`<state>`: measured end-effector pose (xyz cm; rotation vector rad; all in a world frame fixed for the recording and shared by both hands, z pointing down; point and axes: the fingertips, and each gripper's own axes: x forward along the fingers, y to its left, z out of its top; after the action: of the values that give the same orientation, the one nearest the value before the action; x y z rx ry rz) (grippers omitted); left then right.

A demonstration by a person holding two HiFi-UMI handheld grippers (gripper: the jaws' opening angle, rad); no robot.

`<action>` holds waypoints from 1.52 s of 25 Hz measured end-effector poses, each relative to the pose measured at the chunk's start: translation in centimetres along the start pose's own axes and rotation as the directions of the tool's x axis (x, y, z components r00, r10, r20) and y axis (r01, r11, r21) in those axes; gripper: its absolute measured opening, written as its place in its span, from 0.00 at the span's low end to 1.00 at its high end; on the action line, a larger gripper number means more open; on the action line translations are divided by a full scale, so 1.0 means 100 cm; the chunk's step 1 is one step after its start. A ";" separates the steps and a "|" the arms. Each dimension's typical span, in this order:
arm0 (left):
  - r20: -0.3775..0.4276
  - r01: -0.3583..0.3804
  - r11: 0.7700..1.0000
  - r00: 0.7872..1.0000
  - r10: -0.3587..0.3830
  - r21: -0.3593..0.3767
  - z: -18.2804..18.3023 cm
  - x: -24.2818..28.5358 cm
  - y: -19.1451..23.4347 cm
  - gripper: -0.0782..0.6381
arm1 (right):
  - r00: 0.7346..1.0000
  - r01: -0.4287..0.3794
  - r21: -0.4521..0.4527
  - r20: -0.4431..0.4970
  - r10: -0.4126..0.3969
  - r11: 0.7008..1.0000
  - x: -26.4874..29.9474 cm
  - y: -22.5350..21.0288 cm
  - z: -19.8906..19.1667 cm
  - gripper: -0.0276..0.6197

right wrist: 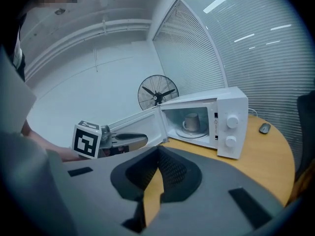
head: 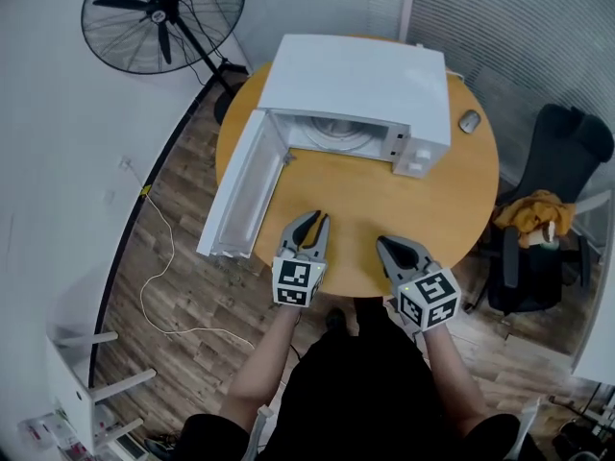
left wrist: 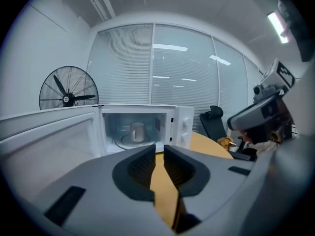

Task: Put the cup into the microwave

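Note:
The white microwave [head: 365, 80] stands at the far side of the round wooden table [head: 384, 209], its door [head: 240, 195] swung wide open to the left. A pale cup [left wrist: 137, 131] stands upright on the turntable inside; the right gripper view also shows the cup [right wrist: 192, 122] in the cavity. My left gripper [head: 309, 227] hovers over the table's near edge, well short of the microwave, jaws a narrow gap apart with nothing between them. Beside it, my right gripper [head: 392, 248] has its fingertips together and is empty.
A computer mouse [head: 469, 121] lies on the table right of the microwave. A black fan [head: 163, 12] stands at the back left. A black office chair [head: 553, 209] with yellow cloth on it is at the right. A white cable [head: 159, 267] trails over the wooden floor.

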<state>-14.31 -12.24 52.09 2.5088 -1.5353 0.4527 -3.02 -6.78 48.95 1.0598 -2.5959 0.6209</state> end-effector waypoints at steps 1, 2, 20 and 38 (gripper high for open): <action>0.006 0.003 1.000 1.000 -0.003 -0.001 0.000 -0.009 -0.004 0.17 | 1.000 0.007 0.001 0.006 -0.007 1.000 -0.005 0.006 -0.002 0.06; 0.011 0.007 1.000 1.000 -0.007 -0.002 -0.001 -0.017 -0.006 0.16 | 1.000 0.014 0.001 0.013 -0.014 1.000 -0.009 0.013 -0.004 0.06; 0.115 0.154 0.988 0.982 -0.153 0.005 0.013 -0.148 -0.071 0.10 | 0.990 0.117 -0.004 0.077 -0.116 0.993 -0.082 0.096 -0.026 0.06; 0.118 0.258 0.964 0.961 -0.249 -0.065 0.031 -0.186 -0.110 0.10 | 0.989 0.089 -0.058 0.119 -0.082 0.994 -0.106 0.123 -0.020 0.06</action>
<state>-11.90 7.46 43.08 2.6559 -1.2116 0.2154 -4.22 8.38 42.94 1.2138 -2.6328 0.4663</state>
